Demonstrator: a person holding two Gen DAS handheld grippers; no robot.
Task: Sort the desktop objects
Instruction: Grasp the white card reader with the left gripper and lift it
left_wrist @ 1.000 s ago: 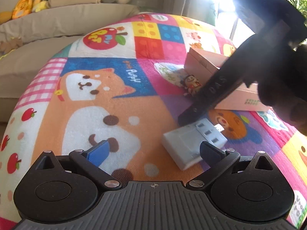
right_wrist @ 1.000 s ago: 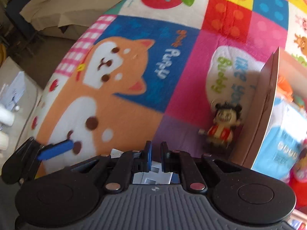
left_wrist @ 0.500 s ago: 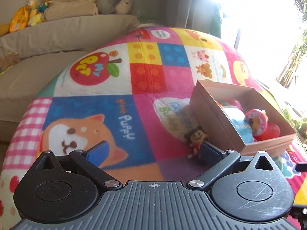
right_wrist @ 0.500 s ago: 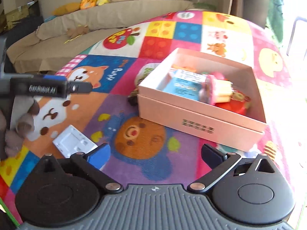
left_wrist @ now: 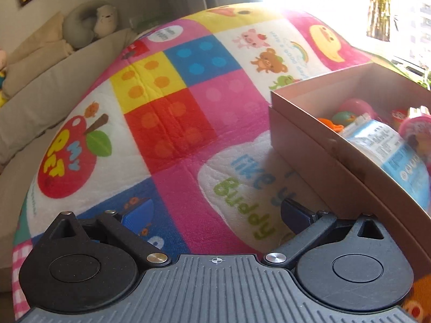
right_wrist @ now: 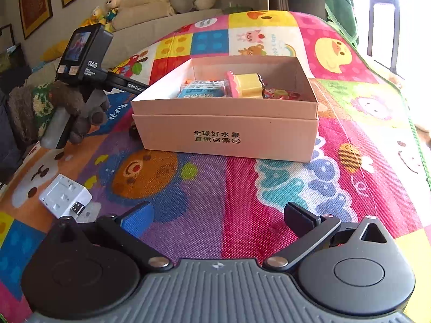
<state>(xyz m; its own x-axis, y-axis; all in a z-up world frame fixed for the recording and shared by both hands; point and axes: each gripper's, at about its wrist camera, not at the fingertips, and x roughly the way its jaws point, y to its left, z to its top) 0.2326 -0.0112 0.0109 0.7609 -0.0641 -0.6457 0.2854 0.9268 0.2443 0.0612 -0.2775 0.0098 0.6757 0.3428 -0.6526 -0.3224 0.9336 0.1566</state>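
- While both claws hang over the bright play mat (right_wrist: 242, 188), the right gripper (right_wrist: 218, 215) has its two fingers spread wide apart and nothing sits between them
- Its left finger has a blue pad (right_wrist: 138, 216) and its right finger has a dark pad (right_wrist: 299, 215)
- At 12 o'clock from the right gripper stands the pink cardboard box (right_wrist: 229, 134), with black writing on its front wall
- Inside the box lie a blue and white packet (right_wrist: 200, 90), a yellow and pink toy (right_wrist: 245, 84) and a red toy (right_wrist: 280, 92)
- At 9 o'clock from the right gripper, near its blue pad, a white plug adapter (right_wrist: 64, 196) lies flat on the mat, well apart from the box
- At 10 o'clock a hand in a fuzzy brown glove (right_wrist: 75, 110) holds the other tool, which has a small screen (right_wrist: 78, 47) on top
- A tiny dark thing peeks out at the box's left bottom corner, too hidden to tell what it is
- From the left wrist view, the left gripper (left_wrist: 215, 215) is spread wide too, with nothing in it
- It hangs over a white patch with green and blue words (left_wrist: 242, 196)
- The box (left_wrist: 323, 161) is at 2 o'clock from it, just beside its right finger
- A beige sofa (left_wrist: 40, 86) with a grey neck pillow (left_wrist: 89, 21) sits at 10 o'clock behind the mat
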